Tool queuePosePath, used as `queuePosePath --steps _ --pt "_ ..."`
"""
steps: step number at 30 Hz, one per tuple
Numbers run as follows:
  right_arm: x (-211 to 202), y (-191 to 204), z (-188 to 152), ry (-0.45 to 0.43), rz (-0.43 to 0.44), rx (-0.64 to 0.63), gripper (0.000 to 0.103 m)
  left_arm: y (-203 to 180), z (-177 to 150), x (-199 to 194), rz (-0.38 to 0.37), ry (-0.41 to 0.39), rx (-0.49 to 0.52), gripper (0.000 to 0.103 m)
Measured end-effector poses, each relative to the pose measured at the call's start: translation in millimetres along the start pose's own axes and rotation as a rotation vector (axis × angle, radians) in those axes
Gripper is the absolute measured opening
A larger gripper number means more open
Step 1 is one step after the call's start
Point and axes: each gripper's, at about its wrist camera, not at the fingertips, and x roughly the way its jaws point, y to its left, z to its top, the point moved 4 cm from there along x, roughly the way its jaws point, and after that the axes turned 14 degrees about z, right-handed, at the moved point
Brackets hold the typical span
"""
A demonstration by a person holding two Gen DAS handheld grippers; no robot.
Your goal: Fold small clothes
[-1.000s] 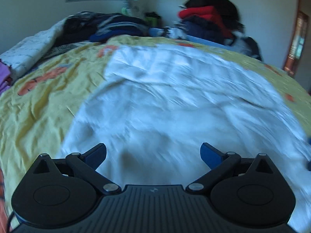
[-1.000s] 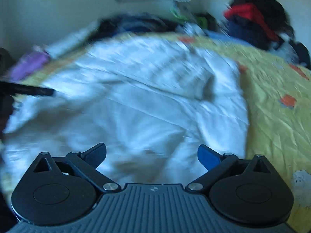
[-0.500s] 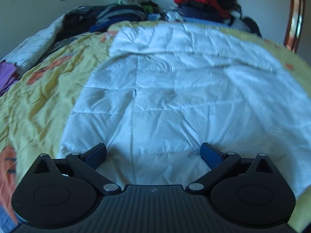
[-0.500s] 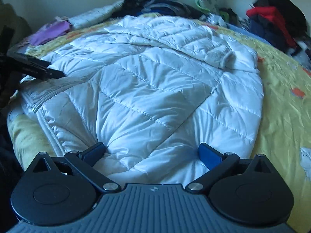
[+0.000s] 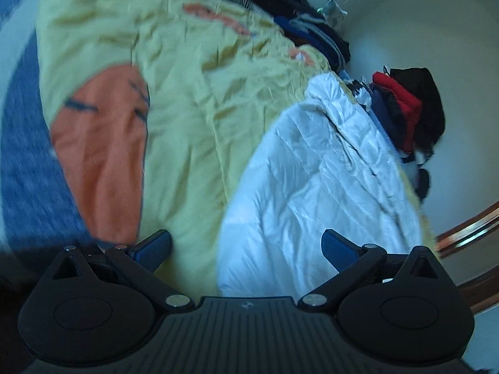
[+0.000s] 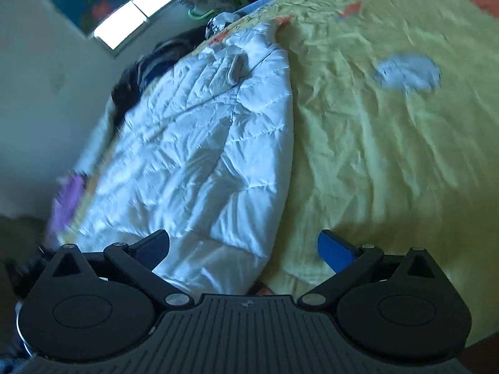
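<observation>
A white quilted puffer jacket (image 5: 315, 184) lies flat on a yellow bedspread (image 5: 193, 99). My left gripper (image 5: 246, 246) is open and empty, tilted, straddling the jacket's left edge near its hem. In the right wrist view the jacket (image 6: 199, 159) lies with a folded sleeve cuff (image 6: 235, 68) on top. My right gripper (image 6: 243, 244) is open and empty, tilted, straddling the jacket's right edge. Neither gripper holds cloth.
The bedspread (image 6: 374, 143) has orange (image 5: 99, 146) and white (image 6: 408, 73) prints. Piles of dark and red clothes (image 5: 405, 106) lie along the far side of the bed by the wall. A purple garment (image 6: 67, 199) lies at the left edge. A window (image 6: 134, 9) is behind.
Both grippers have rolled sideways and moved outward, from over the middle of the jacket to its left and right edges. Both stay open and empty.
</observation>
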Motion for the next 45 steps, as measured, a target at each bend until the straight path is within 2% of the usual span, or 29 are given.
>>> queuePosePath --steps 2,5,9,15,18,20,22,25,27,29,30,34,37,39,43,45 --pt "5 -1 2 0.022 0.067 0.053 0.101 -2 -4 5 -0.013 0.04 0.015 0.103" --pt "19 5 2 0.081 0.12 0.09 0.101 -4 -10 12 -0.033 0.082 -0.002 0.103" --pt "36 17 -4 0.171 0.168 0.096 0.101 -14 -14 15 0.015 0.086 0.046 0.103" --pt "37 10 -3 0.146 0.254 0.22 0.103 -19 -15 13 0.039 0.074 0.102 0.102" --pt "40 12 -4 0.145 0.26 0.221 0.087 -23 -18 11 0.116 0.044 0.148 0.09" --pt "43 15 -9 0.159 0.264 0.197 0.063 -28 -22 13 0.171 0.03 0.208 0.085" --pt "49 14 -15 0.188 0.256 0.207 0.052 -29 -24 12 0.198 0.024 0.228 0.082" --pt "51 10 -19 0.199 0.276 0.246 0.053 -28 -21 9 0.191 0.04 0.218 0.081" --pt "50 7 -17 0.194 0.307 0.29 0.057 -27 -19 7 0.179 0.054 0.205 0.082" --pt "46 2 -15 0.175 0.34 0.343 0.069 -26 -17 4 0.163 0.059 0.191 0.082" --pt "44 -1 -14 0.164 0.358 0.37 0.07 -26 -17 2 0.157 0.061 0.183 0.082" --pt "41 -10 -13 0.123 0.422 0.464 0.07 -30 -14 -4 0.121 0.071 0.169 0.081" --pt "37 -21 -14 0.092 0.479 0.539 0.067 -39 -13 -10 0.092 0.05 0.201 0.081" --pt "36 -30 -15 0.072 0.512 0.598 0.067 -40 -15 -4 0.105 0.059 0.228 0.081" --pt "32 -42 -18 0.044 0.544 0.669 0.059 -38 -15 -3 0.095 0.054 0.226 0.081" --pt "32 -43 -19 0.047 0.541 0.668 0.056 -35 -11 -3 0.046 0.085 0.195 0.081"
